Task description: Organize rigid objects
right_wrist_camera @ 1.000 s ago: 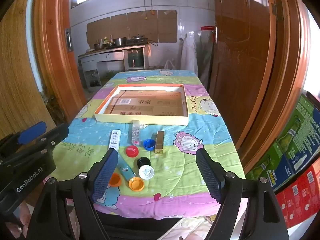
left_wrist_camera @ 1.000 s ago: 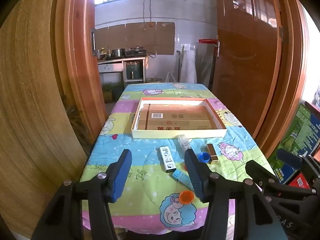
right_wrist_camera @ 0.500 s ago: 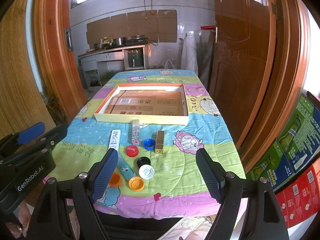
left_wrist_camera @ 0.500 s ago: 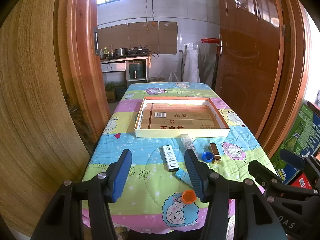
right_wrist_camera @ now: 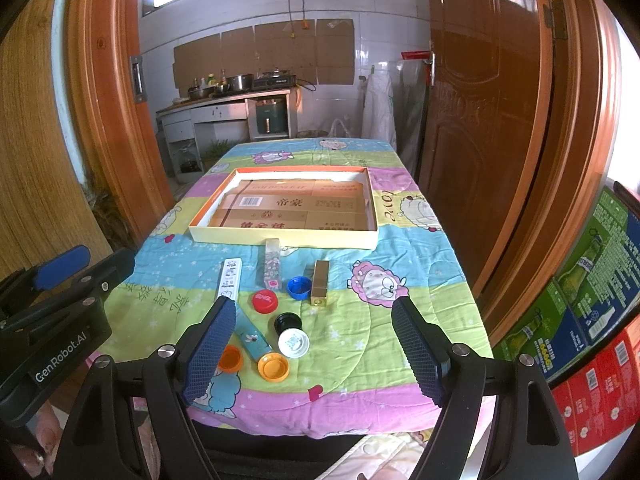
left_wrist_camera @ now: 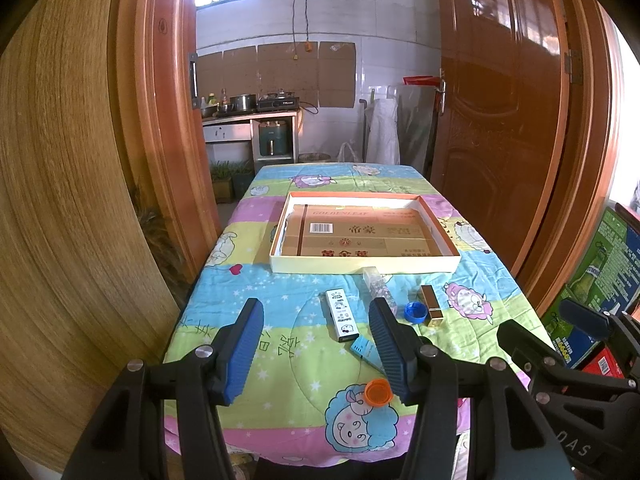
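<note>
We see the shallow cardboard tray (right_wrist_camera: 280, 236) mid-tabletop (right_wrist_camera: 420, 280), small round plastic caps (right_wrist_camera: 298, 287) and slim rectangular boxes (right_wrist_camera: 320, 282) scattered before it

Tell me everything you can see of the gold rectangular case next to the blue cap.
The gold case is a slim rectangular block with a shiny, metallic-looking finish and a seam near its near end. It lies flat on the cartoon-print tablecloth, lengthwise toward the shallow tray but short of it. The blue cap sits just to its left, close or barely touching. Neither gripper is near it.
</note>
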A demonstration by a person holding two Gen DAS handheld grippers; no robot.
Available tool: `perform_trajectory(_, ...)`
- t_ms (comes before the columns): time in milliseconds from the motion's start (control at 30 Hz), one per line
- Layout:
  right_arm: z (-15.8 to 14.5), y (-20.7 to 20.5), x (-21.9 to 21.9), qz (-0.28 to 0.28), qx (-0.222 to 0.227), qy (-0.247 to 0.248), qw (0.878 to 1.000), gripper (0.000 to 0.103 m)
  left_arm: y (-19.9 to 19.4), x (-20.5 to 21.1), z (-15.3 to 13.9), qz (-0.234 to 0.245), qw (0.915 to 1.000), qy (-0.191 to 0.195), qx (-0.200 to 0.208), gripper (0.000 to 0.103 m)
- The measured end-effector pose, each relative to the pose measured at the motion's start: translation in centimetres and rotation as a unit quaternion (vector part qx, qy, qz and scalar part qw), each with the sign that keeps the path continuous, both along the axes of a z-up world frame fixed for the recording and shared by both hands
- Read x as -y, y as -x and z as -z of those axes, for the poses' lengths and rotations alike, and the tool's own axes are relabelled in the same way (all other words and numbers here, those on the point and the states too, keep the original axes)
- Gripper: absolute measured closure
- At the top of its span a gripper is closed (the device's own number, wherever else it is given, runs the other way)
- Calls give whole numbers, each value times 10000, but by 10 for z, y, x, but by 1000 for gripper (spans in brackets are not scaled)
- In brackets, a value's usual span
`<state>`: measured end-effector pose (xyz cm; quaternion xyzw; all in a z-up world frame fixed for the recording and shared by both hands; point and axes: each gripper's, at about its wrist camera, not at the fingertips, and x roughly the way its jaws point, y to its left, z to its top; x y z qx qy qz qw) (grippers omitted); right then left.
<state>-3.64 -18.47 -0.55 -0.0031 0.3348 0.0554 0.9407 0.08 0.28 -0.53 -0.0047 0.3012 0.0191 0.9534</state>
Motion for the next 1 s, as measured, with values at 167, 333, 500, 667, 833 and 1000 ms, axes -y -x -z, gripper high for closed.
perform_trajectory(167,0,0,0,1,-4,1,10000,22,0,1,0,6,10000,-9,-3,48)
perform_trajectory(333,0,0,0,-1,-7,-1,10000,22,1,0,1,9,10000,-6,-9,48)
perform_trajectory(500,1,0,0,3,-9,-4,10000,22,2,1,2,6,10000,-4,-9,48)
perform_trajectory(667,1,-1,0,-1,-11,-3,10000,22,2,1,2,6,10000,-2,-15,48)
perform_trajectory(833,2,-1,-1,0,-17,-5,10000,22,4,0,3,6,10000,4,-21,48)
perform_trajectory(1000,0,-1,0,3,-24,-5,10000,22,6,2,6,-4,10000,-5,-40,48)
